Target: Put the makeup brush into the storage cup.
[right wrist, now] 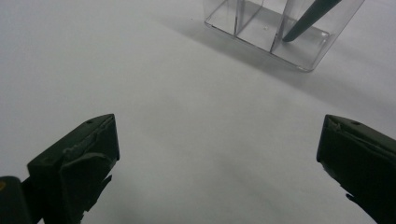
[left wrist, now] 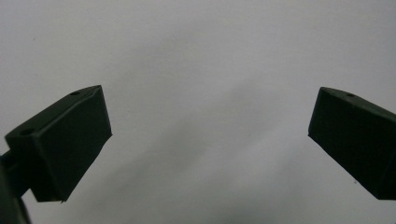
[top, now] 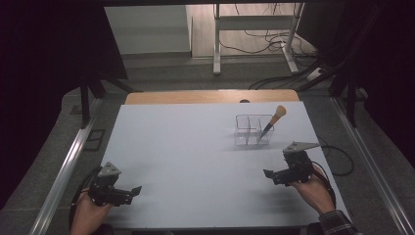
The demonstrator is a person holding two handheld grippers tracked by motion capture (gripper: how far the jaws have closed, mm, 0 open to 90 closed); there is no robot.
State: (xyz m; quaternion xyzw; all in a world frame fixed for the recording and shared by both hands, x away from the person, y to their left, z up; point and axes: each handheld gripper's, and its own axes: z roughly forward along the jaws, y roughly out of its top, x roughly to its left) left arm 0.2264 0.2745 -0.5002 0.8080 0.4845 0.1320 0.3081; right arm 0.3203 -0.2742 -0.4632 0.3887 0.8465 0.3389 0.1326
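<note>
1. The high view takes in the left gripper (top: 128, 192) at the near left of the white table (top: 186, 147) and the right gripper (top: 272, 175) at the near right, both with jaws spread wide and empty.
2. The right gripper view adds the clear organizer (right wrist: 280, 32) up close; a brush (top: 273, 121) leans in its right compartment, dark handle down, tan bristles up.
3. Beyond the table's wooden edge: grey floor, desk legs, loose cables.

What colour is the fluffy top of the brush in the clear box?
Orange-tan, on the brush leaning in the clear box; the high view shows it best.
</note>
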